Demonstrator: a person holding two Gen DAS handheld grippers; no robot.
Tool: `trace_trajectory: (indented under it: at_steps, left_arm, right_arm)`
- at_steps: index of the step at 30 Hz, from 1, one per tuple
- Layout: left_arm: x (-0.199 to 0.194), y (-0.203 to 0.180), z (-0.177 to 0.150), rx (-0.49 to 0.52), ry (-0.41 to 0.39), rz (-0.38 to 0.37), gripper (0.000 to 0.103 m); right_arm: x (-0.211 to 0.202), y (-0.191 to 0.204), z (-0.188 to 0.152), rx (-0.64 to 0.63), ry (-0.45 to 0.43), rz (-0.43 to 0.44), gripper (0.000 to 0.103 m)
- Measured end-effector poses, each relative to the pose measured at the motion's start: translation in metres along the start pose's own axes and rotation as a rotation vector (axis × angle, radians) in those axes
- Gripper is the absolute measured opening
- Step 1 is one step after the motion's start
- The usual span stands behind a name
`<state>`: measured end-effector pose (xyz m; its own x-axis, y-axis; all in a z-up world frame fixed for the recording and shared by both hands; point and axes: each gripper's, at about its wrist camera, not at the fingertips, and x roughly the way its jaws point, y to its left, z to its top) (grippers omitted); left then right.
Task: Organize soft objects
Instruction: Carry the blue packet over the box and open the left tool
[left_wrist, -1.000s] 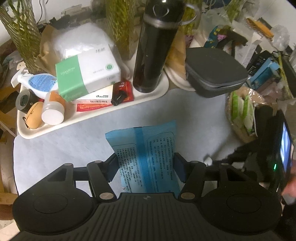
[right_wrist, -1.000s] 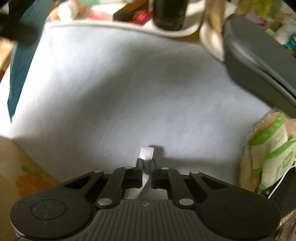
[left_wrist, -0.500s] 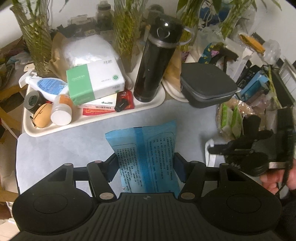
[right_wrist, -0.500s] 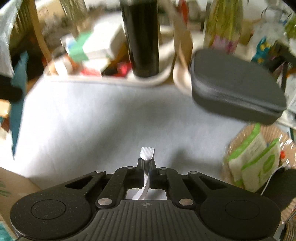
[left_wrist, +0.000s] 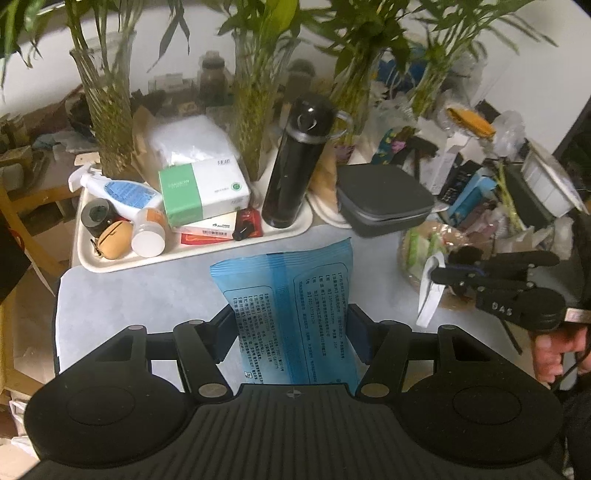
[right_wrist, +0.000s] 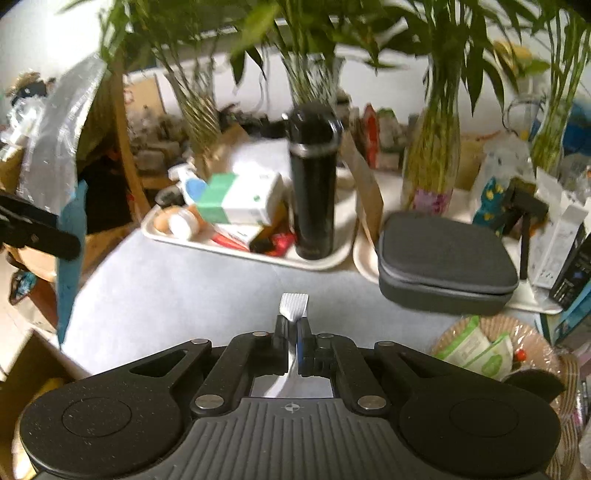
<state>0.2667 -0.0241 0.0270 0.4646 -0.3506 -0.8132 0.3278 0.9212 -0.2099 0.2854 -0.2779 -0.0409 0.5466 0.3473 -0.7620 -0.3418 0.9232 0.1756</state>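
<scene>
Both grippers loaded and up off the table — one soft pack each.

The left gripper (left_wrist: 291, 332) has its jaws part-spread and pressed on the sides of the blue pack (left_wrist: 295, 306), which pokes forward over the pale table (left_wrist: 147, 288); it looks light and squashy with a slick film skin, so a hold across the middle, as here, seems safest — too near an edge and it could slide out. The right gripper (right_wrist: 292, 345) is pressed together on a thin white sachet (right_wrist: 294, 306), whose crimped end sticks up past the fingertips; limp and feather-light, by my guess. The basket (right_wrist: 565, 365) of green packs sits just right.
</scene>
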Motion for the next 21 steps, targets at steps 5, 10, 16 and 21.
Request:
trace_trajectory:
  at_steps: [5,10,16,21]
  left_arm:
    - [-0.031,-0.007,-0.013,0.01,-0.021,-0.013,0.06]
    - [-0.055,-0.014,-0.027,0.037,-0.018,-0.041,0.06]
    - [-0.06,-0.014,-0.05,0.054,0.041,-0.074,0.06]
    - [-0.053,-0.005,-0.068,0.022,0.108,-0.1,0.06]
  right_arm:
    - [-0.05,0.017,0.007,-0.013,-0.049,0.023,0.006]
    - [-0.088,0.037,0.007,-0.045,-0.079,0.038,0.006]
    - [-0.118,0.053,-0.004,-0.066,-0.09,0.061,0.006]
    - [-0.132,0.061,-0.015,-0.076,-0.087,0.067,0.006]
